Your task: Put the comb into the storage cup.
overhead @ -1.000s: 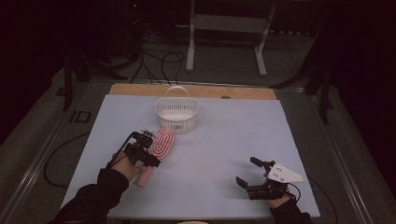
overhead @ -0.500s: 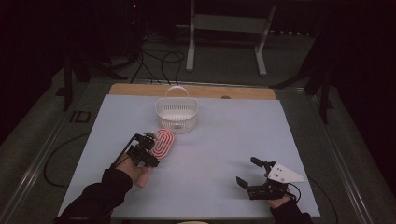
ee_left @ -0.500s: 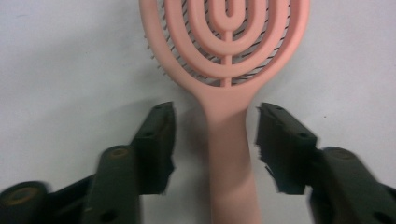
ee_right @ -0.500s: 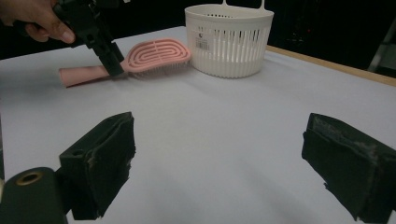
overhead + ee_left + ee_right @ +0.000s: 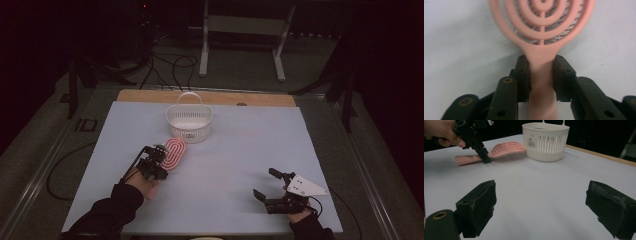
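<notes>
2 tool pads (image 5: 525, 75) against pink hairbrush (image 5: 541, 72) handle

The white basket (image 5: 189, 122) stands at the far middle of the table (image 5: 250, 150), and the pink brush (image 5: 173, 153) lies just in front of it, head nearly against the basket wall, so little room for a gripper remains between the two. The left gripper (image 5: 159, 156), whose jaws have just been closing on the brush handle, blocks the near-left approach. The right gripper (image 5: 266, 184) rests open, well apart, with bare cloth between it and the basket.
</notes>
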Demonstrator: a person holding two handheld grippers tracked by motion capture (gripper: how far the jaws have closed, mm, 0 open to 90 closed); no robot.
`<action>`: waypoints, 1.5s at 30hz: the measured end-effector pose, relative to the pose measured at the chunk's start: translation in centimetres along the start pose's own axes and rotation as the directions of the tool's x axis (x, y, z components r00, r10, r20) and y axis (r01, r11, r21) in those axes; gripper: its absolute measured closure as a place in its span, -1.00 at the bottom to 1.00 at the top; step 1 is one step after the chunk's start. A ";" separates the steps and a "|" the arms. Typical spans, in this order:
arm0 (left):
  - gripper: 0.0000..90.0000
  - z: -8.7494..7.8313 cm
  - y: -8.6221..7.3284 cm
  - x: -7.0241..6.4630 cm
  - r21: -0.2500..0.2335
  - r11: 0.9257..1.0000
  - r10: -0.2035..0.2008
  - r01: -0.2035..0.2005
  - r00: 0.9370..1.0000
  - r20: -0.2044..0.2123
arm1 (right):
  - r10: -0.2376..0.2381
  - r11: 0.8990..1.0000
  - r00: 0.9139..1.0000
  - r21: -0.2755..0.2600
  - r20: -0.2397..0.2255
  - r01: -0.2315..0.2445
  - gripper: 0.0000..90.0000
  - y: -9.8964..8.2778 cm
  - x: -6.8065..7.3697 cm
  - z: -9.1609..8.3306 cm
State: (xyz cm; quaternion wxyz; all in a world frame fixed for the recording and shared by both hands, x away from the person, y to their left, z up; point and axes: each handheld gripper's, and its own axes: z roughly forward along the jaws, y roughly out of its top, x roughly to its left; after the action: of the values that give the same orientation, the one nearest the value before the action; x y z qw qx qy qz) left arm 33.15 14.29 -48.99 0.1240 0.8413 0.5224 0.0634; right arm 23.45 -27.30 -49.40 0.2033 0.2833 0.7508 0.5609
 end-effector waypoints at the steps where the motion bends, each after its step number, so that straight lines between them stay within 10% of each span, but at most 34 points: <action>1: 0.57 0.0 -0.1 0.0 -0.010 1.000 -0.002 0.002 1.000 0.002 | 0.000 1.000 1.000 0.000 0.000 0.000 -0.79 0.0 0.0 0.0; 22: 0.61 -0.9 -2.1 1.0 -0.139 0.989 0.053 -0.041 0.995 0.080 | 0.006 1.000 1.000 0.001 0.010 -0.006 -0.79 0.0 -0.1 -0.1; 31: 0.61 -2.9 -2.8 0.6 -0.247 0.967 0.089 -0.060 0.990 0.106 | 0.010 1.000 1.000 -0.002 0.009 -0.010 -0.79 0.0 -0.1 0.0; 45: 0.61 -3.5 -1.6 -1.7 -0.359 0.925 0.208 -0.126 0.957 0.202 | 0.014 1.000 1.000 -0.001 0.006 -0.014 -0.79 0.0 -0.2 0.0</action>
State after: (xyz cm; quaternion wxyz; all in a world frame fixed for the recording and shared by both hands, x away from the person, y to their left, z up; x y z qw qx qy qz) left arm 30.15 13.97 -46.01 0.3238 0.8500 0.4107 0.0629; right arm 23.54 -27.43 -49.40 0.2019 0.2901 0.7480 0.5617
